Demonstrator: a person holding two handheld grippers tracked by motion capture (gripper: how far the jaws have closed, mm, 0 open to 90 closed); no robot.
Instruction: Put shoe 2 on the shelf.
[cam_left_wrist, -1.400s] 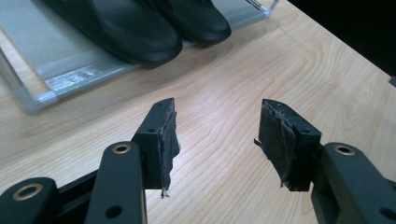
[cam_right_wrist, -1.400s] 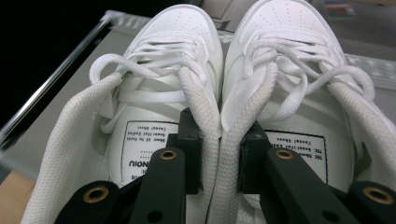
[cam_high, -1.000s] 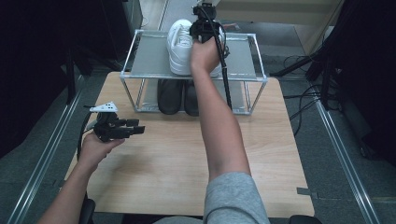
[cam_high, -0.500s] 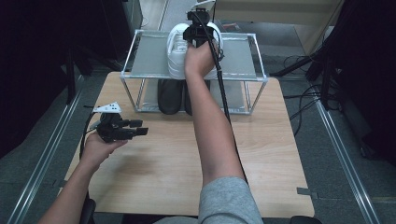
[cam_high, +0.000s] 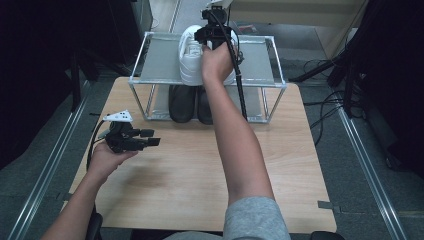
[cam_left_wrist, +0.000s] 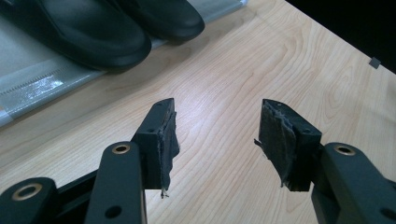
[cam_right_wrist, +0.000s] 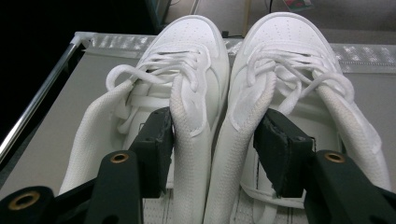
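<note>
While the right gripper has just been opening, one jaw sits inside each white sneaker, the inner collars between them, gripped by neither; withdraw straight back toward 6 o'clock, clear of the laces; the shelf rail lies at 9 o'clock; the left gripper hangs wide open, empty, over open table.

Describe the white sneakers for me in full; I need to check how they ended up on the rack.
The white sneakers are a laced pair with perforated toes, smooth leather-like uppers and mesh-lined collars. They stand upright, side by side and touching, toes pointing away from the person, on the grey top shelf of the metal rack. The right gripper straddles their two inner collars, one jaw inside each shoe; its jaws have just been opening, seemingly no longer clamping.
</note>
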